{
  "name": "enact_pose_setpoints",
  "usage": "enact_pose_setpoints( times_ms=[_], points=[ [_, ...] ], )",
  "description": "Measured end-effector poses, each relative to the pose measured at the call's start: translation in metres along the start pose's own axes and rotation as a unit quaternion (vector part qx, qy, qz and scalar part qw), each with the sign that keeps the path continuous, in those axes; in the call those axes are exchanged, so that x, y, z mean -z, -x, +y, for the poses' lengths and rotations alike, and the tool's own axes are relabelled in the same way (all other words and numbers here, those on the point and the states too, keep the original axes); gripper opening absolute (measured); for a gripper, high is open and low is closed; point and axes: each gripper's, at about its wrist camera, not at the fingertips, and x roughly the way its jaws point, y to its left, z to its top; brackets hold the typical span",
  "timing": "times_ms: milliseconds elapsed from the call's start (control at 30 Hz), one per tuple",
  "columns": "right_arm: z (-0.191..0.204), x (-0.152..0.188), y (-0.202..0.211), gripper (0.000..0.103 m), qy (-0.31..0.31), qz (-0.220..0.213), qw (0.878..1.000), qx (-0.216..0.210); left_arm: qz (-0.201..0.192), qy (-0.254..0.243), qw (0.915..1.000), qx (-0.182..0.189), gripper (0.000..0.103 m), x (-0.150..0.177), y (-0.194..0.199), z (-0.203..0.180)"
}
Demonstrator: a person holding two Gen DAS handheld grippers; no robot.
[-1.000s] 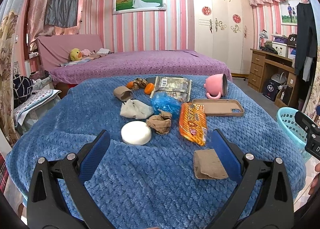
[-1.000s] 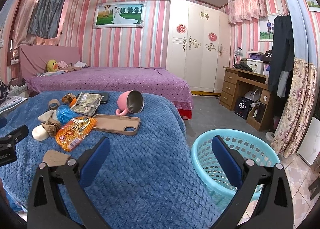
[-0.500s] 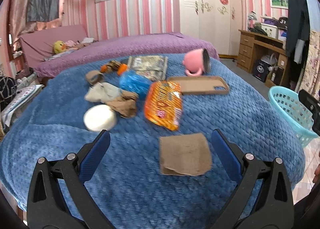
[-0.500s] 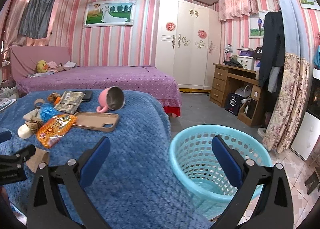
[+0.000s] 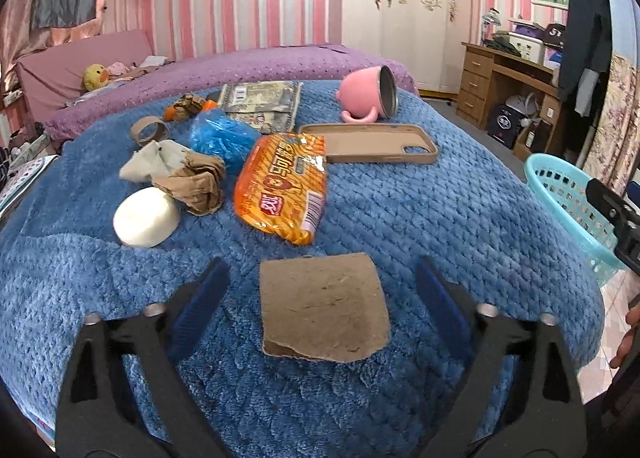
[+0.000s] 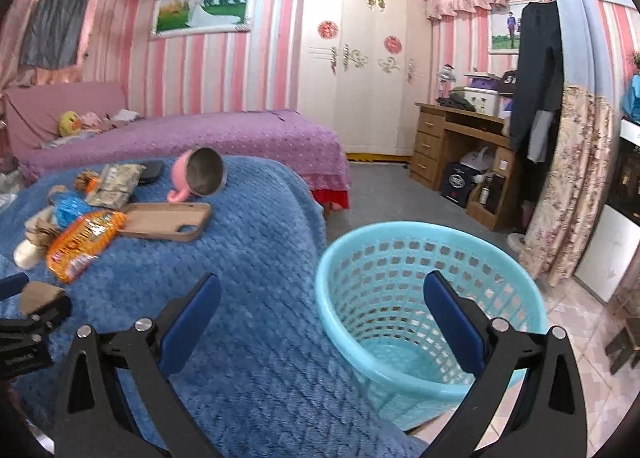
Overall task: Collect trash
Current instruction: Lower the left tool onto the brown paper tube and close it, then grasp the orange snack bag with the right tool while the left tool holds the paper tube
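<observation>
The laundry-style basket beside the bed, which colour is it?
Light turquoise basket, clearest in right wrist view.

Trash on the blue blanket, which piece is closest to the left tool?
The flat brown cardboard piece, lying between the open left tool fingers; the other scraps sit farther back.

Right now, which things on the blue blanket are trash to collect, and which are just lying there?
Trash, for the turquoise plastic basket:
flat brown cardboard scrap between the open left gripper fingers
orange snack wrapper
crumpled brown paper
blue plastic bag
cardboard tape ring

Probably not trash:
pink metal mug
tan phone case
white round block, unclear
</observation>
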Motion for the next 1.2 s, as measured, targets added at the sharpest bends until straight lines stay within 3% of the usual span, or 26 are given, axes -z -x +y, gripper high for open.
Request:
enact_pose_setpoints(
  times_ms=[67, 133, 433, 800, 1200],
  points=[
    [-0.001, 0.002, -0.004, 0.099, -0.001, 0.014, 1.0, 0.005, 0.014, 0.002, 0.9998, 0.014, 0.063, 0.001, -0.003, 0.002],
    [-0.001, 0.004, -0.006, 0.099, -0.001, 0.023, 1.0, 0.009, 0.022, 0.002, 0.9996, 0.019, 0.056, 0.001, -0.004, 0.003],
    [0.01, 0.003, 0.0, 0.099, 0.009, 0.034, 0.999, -0.002, -0.008, -0.007, 0.9999, -0.005, 0.055, -0.012, 0.022, 0.026],
    [0.083, -0.024, -0.005, 0.099, 0.008, 0.054, 0.994, -0.094, -0.08, 0.027, 0.9947, -0.058, 0.055, -0.064, 0.053, 0.127],
    [0.197, -0.02, -0.02, 0.098, 0.105, 0.067, 0.982, -0.14, -0.043, 0.05, 0.992, -0.108, 0.055, -0.055, 0.025, 0.179]
  ],
)
